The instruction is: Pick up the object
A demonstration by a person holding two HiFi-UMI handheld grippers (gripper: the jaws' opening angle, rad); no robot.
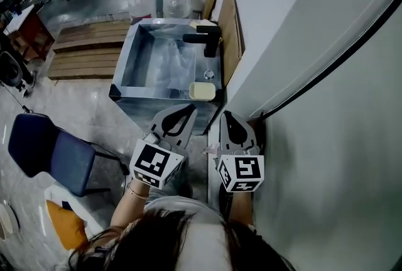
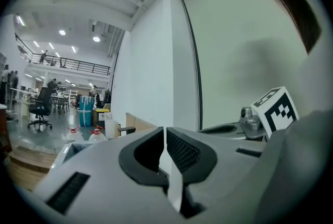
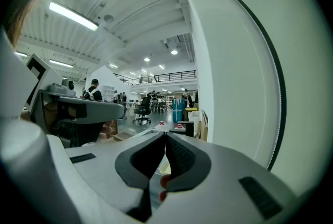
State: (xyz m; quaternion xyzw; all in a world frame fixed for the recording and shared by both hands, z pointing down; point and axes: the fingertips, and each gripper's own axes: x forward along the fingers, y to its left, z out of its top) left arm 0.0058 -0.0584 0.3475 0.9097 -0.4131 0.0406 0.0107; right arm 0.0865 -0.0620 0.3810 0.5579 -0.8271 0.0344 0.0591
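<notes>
The left gripper (image 1: 188,110) sits in the lower middle of the head view, its jaws pressed together at the tips with nothing between them; the left gripper view (image 2: 165,132) shows the two dark pads meeting in a thin seam. Just to its right, the right gripper (image 1: 225,115) is also closed and empty, and its pads touch at the tip in the right gripper view (image 3: 165,137). Both point up the frame toward a metal sink (image 1: 122,68) in the upper middle.

A pale yellow block (image 1: 202,91) lies at the sink's lower right corner, near both sets of tips and apart from them. A black faucet (image 1: 206,38) stands on the sink's right side, higher in the frame. Two water jugs (image 1: 142,2) with red caps stand just above the sink. A blue chair (image 1: 56,155) is at the lower left, and a white wall (image 1: 326,106) fills the right side.
</notes>
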